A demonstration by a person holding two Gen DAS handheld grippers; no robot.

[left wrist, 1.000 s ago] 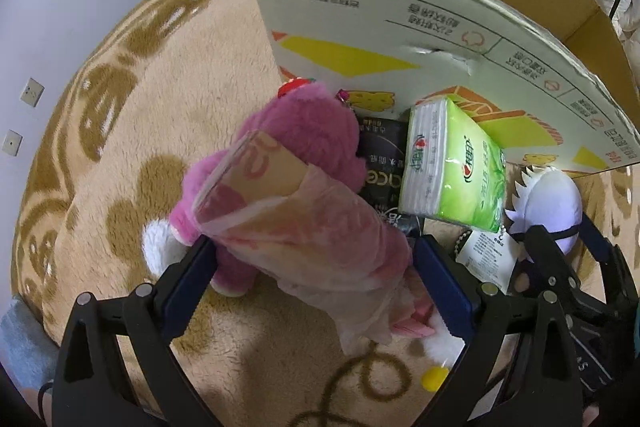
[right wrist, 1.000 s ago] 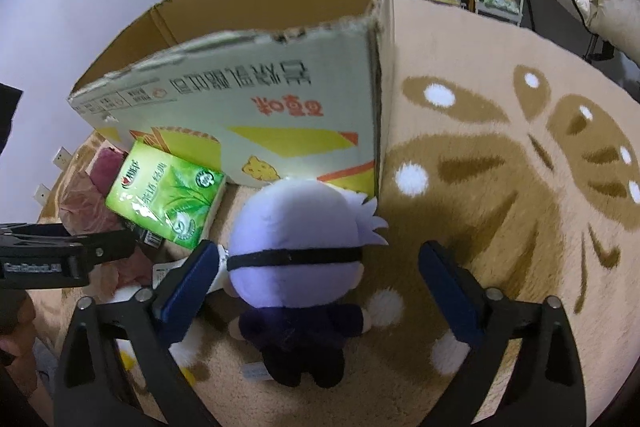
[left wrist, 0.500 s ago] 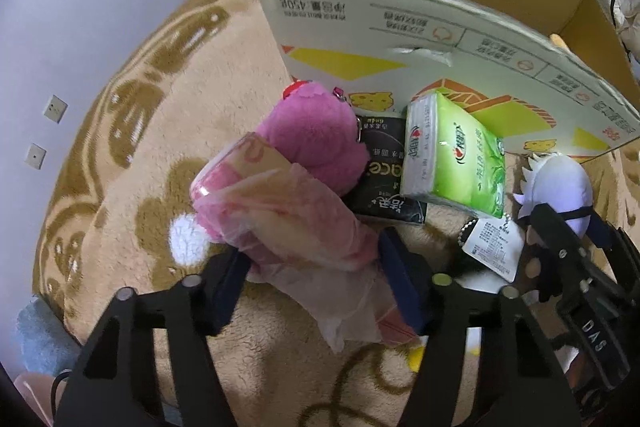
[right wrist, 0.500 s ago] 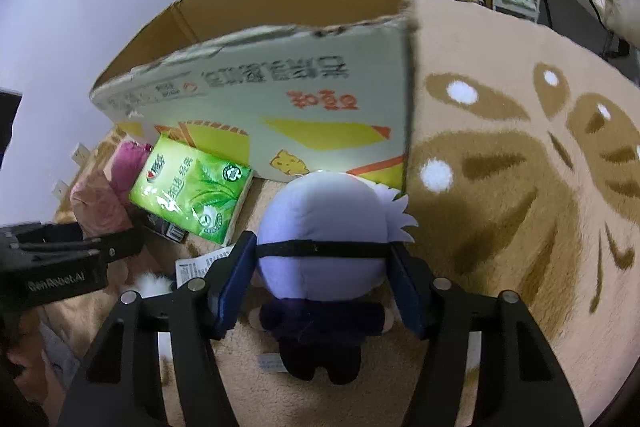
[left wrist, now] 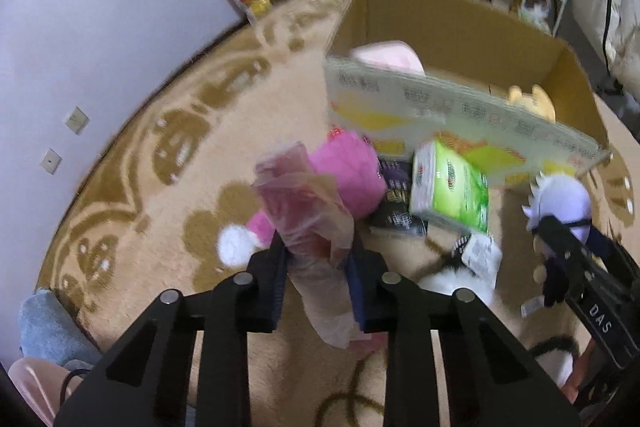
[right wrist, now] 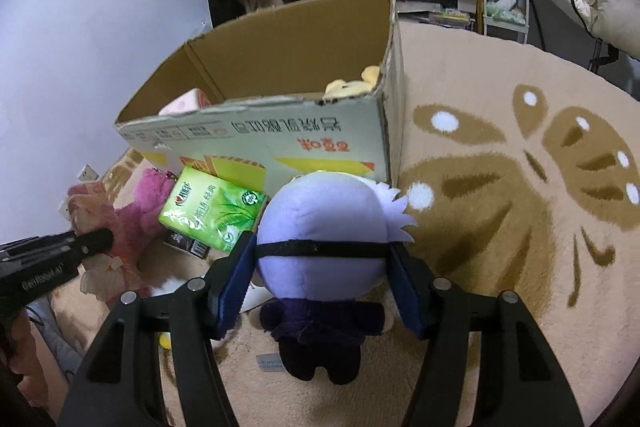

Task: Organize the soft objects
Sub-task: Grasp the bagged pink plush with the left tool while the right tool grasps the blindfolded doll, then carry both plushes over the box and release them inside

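Through the left wrist camera, my left gripper point(left wrist: 316, 267) pinches a pink plastic-wrapped bundle point(left wrist: 308, 211), held above the rug point(left wrist: 160, 195) in front of the cardboard box point(left wrist: 460, 39). The slack film worries me: it could slide out of the jaws, or catch the box's near flap.

Through the right wrist camera, my right gripper point(right wrist: 320, 283) has its jaws pressed against the head of the lavender-haired doll point(right wrist: 320, 223), just before the box. A soft head may squirm free, or nudge the green tissue pack point(right wrist: 212, 215).

Both grippers' jaws closed (gripping).
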